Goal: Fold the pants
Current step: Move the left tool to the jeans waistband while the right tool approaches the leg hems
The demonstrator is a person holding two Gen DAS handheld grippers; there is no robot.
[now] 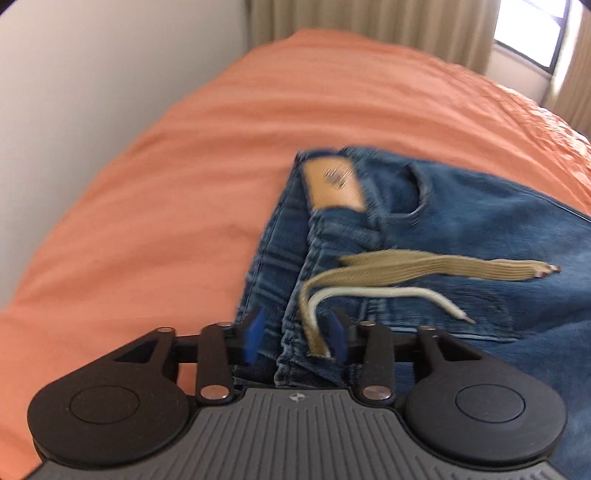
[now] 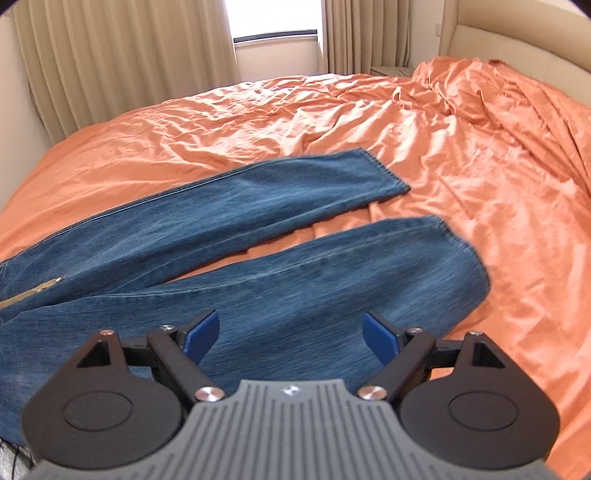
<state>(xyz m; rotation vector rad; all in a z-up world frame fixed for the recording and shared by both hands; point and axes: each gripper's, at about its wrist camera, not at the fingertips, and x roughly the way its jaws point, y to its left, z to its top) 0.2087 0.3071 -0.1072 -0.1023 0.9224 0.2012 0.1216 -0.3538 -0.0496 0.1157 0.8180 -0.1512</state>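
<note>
Pants (image 2: 236, 236) lie flat on the orange bed (image 2: 480, 184), legs splayed apart. Left claw (image 1: 295, 338) hangs part-spread astride the waistband (pads not pressing it); right claw (image 2: 291, 334), spread wide and empty, hovers over the nearer leg.

A wide bed covered by a wrinkled orange cotton sheet (image 2: 461, 177) fills most of both views; the cloth lies fairly smooth near the plain pale wall (image 1: 74, 92) and bunches into deep folds toward the padded cream headboard (image 2: 517, 33). Long pleated beige curtains (image 2: 110, 59) hang behind the bed on both sides of a bright window (image 2: 275, 26) with a dark frame. A small pale bedside table (image 2: 388, 70) stands just beside the headboard.
</note>
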